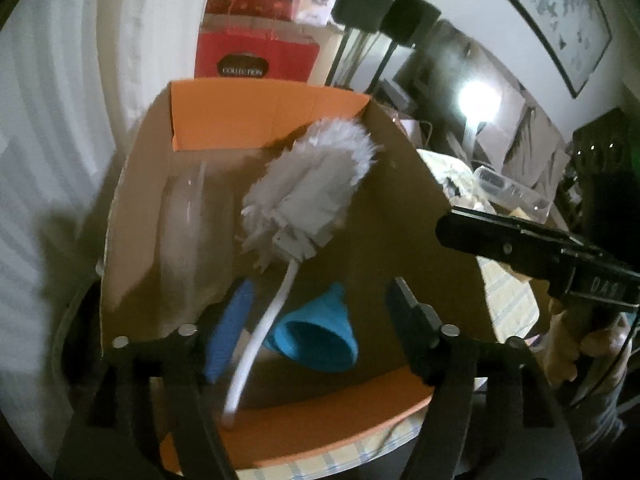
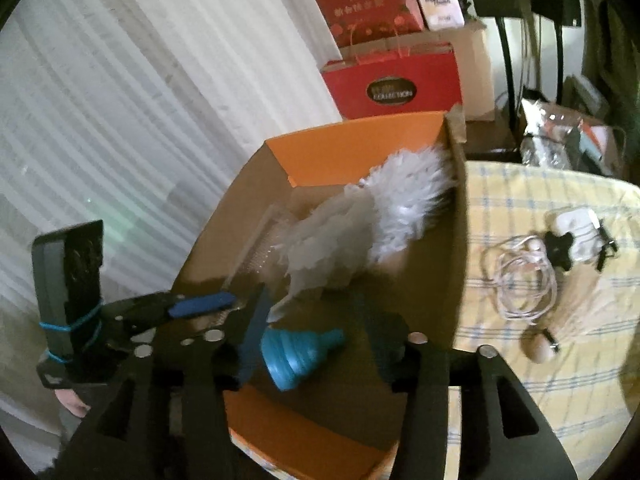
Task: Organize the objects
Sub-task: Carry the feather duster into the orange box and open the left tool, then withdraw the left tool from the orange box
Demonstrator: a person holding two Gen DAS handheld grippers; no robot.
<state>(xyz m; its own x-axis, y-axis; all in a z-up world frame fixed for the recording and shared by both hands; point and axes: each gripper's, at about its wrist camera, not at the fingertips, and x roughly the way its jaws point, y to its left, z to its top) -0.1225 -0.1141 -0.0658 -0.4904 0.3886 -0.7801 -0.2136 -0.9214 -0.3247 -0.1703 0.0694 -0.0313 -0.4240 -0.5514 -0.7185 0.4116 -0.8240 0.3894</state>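
An open cardboard box (image 1: 408, 208) with orange flaps stands on the table; it also shows in the right wrist view (image 2: 436, 276). Inside lie a white fluffy duster (image 1: 316, 188) with a white handle, a blue silicone funnel (image 1: 320, 336) and a clear plastic piece (image 1: 188, 216). The duster (image 2: 384, 216) and funnel (image 2: 296, 356) show in the right wrist view too. My left gripper (image 1: 316, 320) is open above the box's near end, with the duster handle between its fingers, untouched. My right gripper (image 2: 320, 344) is open over the funnel.
Red gift bags (image 2: 392, 84) and a carton stand behind the box beside a white curtain (image 2: 140, 120). On the yellow checked tablecloth (image 2: 560, 360) lie a white cable (image 2: 520, 276), a white charger (image 2: 576, 228) and a wooden knob (image 2: 540, 348).
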